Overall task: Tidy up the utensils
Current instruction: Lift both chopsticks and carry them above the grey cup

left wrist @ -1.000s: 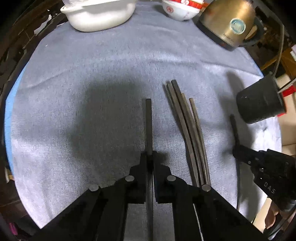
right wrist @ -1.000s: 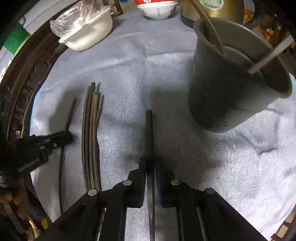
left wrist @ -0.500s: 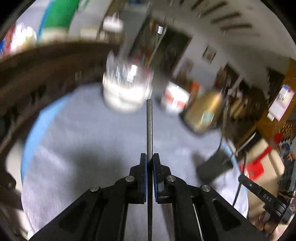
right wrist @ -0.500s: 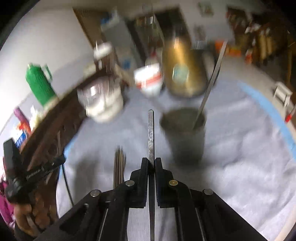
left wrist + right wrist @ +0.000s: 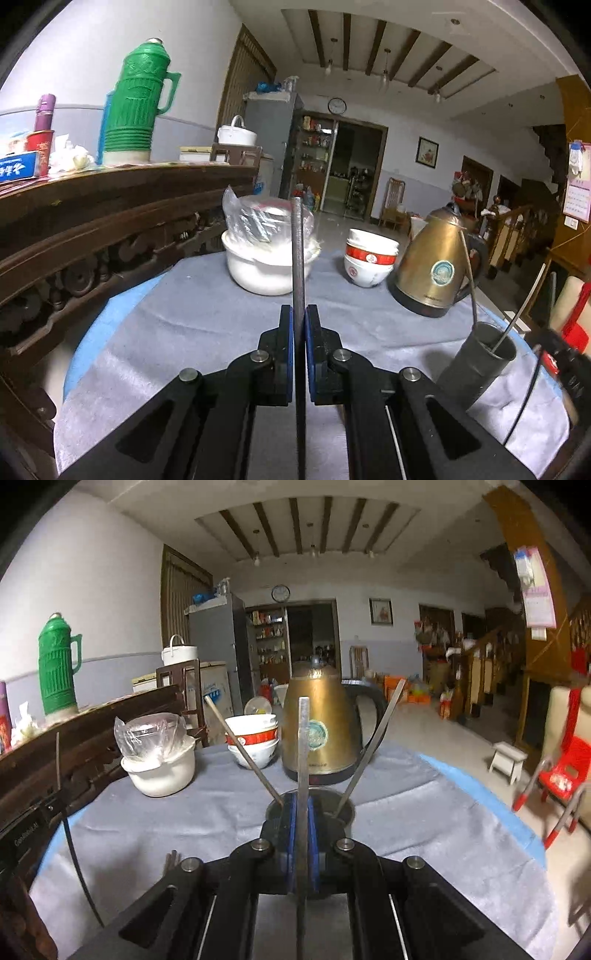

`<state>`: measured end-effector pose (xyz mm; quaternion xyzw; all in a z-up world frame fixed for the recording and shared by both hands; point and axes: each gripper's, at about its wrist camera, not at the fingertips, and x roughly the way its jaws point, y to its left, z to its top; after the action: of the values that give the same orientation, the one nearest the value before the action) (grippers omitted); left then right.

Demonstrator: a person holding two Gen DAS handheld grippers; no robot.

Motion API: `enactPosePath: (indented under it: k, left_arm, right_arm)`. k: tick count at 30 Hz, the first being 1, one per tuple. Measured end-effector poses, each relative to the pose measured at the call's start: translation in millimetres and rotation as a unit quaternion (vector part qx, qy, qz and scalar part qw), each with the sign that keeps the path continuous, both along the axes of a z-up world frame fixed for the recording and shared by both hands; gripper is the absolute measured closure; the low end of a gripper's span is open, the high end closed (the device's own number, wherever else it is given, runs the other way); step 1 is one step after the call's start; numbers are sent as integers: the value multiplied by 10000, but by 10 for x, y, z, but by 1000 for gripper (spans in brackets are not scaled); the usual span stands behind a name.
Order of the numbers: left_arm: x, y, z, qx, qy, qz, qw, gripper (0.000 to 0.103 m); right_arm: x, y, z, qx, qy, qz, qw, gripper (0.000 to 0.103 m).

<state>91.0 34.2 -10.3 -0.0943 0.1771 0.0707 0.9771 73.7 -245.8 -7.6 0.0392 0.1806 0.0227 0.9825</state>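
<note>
Dark, slim and straight, a chopstick (image 5: 297,254) runs lengthwise out of the left gripper (image 5: 298,314), clamped between closed jaws and pointing toward the white pot (image 5: 266,269). The right gripper (image 5: 303,805) likewise pinches a chopstick (image 5: 303,746), aimed over the dark cylindrical cup (image 5: 345,812), which holds two leaning chopsticks (image 5: 373,746).

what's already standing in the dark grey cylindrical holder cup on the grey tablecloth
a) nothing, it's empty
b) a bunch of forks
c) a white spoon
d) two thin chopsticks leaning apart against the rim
d: in the right wrist view two thin chopsticks lean out to opposite sides of the dark grey cylindrical holder cup, which stands just beyond the right gripper, itself shut on one more chopstick.
</note>
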Motion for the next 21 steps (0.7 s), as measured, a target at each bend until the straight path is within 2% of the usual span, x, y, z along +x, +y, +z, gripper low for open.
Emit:
enactPosePath:
  k: [5,15,21]
  left_arm:
    - [-283,29,32,-13,-108,-62,9999,96]
    - [-1212,-28,118,-157,-207,-417,9988,96]
    - [-1363,-19,84,-300,-127,-458,9984,96]
  right_arm:
    - [-257,-38,49,-18,-67,124,9999,96]
    - [-1029,-387,165,260,63,163,9995,94]
    - [-1200,-371,152,304,106,150,9994,94]
